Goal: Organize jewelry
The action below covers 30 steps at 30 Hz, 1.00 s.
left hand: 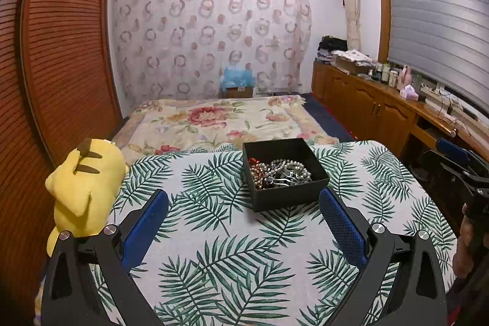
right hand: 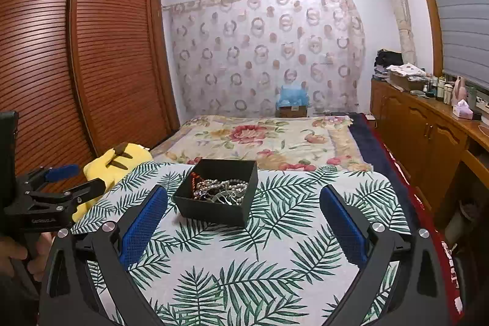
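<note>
The jewelry [left hand: 279, 173] sits in a tangled heap inside the black box [left hand: 318, 184], right of centre in the left view and just left of centre in the right view [right hand: 220, 188]; I can make out pearl-like strands, a reddish bead string at the box's left wall and something dark and metallic, all knotted together. I see no piece lying out on the leaf-print cloth [left hand: 214, 249], so this fits either a pile waiting to be sorted or pieces already gathered into the box, and I can't tell which. My left gripper [left hand: 244, 229] holds its blue pads wide apart with nothing between them, low in the frame and short of the box; my right gripper [right hand: 244, 223] is equally wide and empty, its left pad near the box's near corner. The risks I judge from here: the strands are interlocked, so pinching one could drag the whole clump or lift the light box with it; a pad nudging the box wall could slide it on the cloth toward the far edge, where the flowered bed [left hand: 220, 118] begins. Beads are small and smooth, so a grip could slip. A yellow plush [left hand: 82, 188] lies at the left edge, clear of the box.
</note>
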{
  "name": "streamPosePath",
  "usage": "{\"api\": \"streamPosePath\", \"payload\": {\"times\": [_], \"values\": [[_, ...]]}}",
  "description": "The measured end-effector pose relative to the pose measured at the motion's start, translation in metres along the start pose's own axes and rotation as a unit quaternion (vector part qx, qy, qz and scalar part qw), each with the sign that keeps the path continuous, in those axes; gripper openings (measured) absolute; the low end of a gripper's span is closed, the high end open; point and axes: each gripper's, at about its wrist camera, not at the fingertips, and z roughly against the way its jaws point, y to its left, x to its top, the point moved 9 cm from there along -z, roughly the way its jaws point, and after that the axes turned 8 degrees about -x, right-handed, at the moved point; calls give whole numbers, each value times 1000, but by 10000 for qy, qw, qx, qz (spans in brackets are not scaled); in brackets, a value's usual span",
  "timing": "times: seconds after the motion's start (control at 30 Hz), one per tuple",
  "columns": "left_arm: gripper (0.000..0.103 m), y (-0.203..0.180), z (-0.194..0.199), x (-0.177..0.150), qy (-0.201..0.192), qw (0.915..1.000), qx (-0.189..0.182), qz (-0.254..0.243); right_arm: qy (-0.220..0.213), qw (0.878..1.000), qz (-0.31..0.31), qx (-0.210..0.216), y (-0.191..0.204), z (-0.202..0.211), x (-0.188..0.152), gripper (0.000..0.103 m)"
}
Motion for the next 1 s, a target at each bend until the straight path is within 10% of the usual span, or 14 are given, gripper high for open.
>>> {"api": "streamPosePath", "payload": {"times": [1.0], "values": [[95, -6, 10, -3, -114, 9999, 5, -57, 29, 10000, 17, 22, 3, 3, -5, 100]]}}
